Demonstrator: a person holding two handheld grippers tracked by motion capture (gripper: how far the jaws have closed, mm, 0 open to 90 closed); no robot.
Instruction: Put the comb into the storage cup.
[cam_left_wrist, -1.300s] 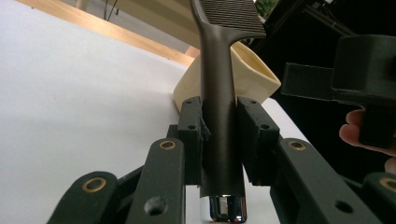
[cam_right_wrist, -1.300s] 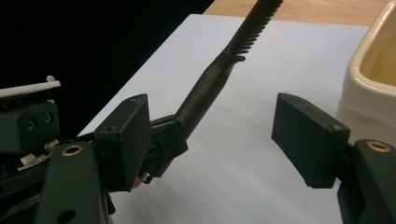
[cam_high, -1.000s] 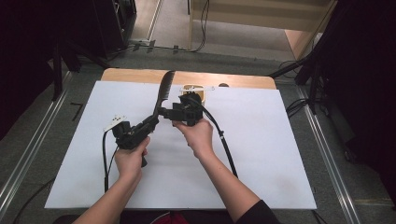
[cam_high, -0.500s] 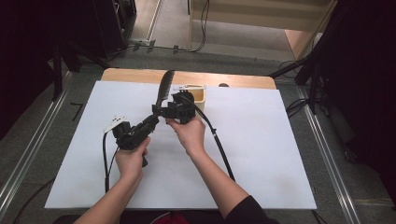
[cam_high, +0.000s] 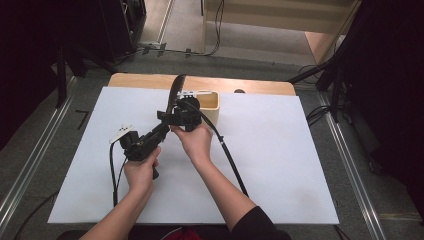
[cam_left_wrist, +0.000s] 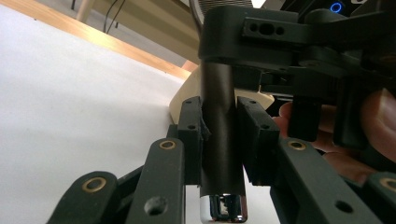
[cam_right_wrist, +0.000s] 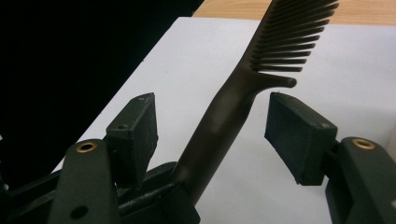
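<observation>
While the left gripper (cam_high: 162, 129) clamps the handle of the dark comb (cam_high: 175, 92) between its two pads, the right gripper (cam_high: 172, 114) straddles the same handle farther up with its jaws spread and neither pad touching. Judged from this, the moment is a hand-over: one tool keeps the comb steady in the air so the other can close on it. In the left gripper view the handle (cam_left_wrist: 219, 126) stands upright between the clenched pads, its chrome end cap (cam_left_wrist: 222, 208) poking out below them, and the right gripper's black body sits just above the grip. In the right gripper view the handle (cam_right_wrist: 224, 116) rises at a slant through the gap, nearer the left pad, with the row of teeth (cam_right_wrist: 292, 39) fanning out above the right pad. Comb appearance: dark brown to black, matte, round tapering handle, long straight teeth, slightly curved spine. It is held off the white table (cam_high: 280, 165), over the middle of the far edge, its tip pointing away from the person. A pale wooden box (cam_high: 212, 106) stands on the surface just behind the right gripper, near that far edge. Both hands grip the tools from below.
</observation>
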